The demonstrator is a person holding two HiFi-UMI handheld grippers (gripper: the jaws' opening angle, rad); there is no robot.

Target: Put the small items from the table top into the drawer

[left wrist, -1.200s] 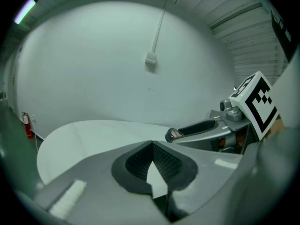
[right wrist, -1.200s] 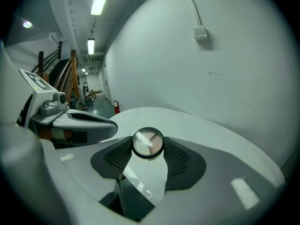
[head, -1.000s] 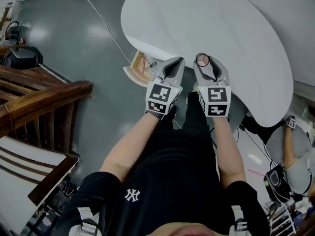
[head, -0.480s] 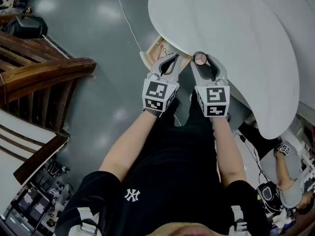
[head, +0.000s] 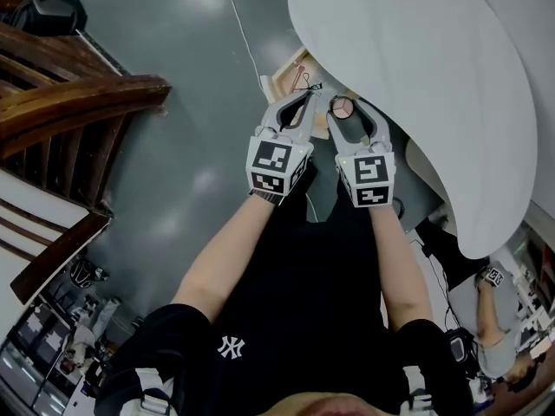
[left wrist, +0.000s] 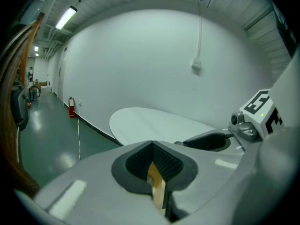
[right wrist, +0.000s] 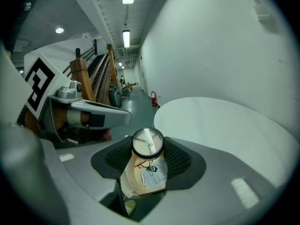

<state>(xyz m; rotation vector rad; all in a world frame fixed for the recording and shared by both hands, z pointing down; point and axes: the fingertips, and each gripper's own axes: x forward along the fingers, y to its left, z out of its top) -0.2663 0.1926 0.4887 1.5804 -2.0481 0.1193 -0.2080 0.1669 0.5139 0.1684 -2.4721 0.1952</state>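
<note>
One round disc (right wrist: pixel 147 142), perhaps a lidded tin, is clamped in the right hand-held gripper (head: pixel 344 111). It is by the counter's (head: pixel 416 68) edge, near the open drawer (head: pixel 274 80) under that edge. The left hand-held gripper (head: pixel 304 103) hangs just beside the right one, jaws together with nothing between them. Papers (right wrist: pixel 151 175) lie in the drawer.
</note>
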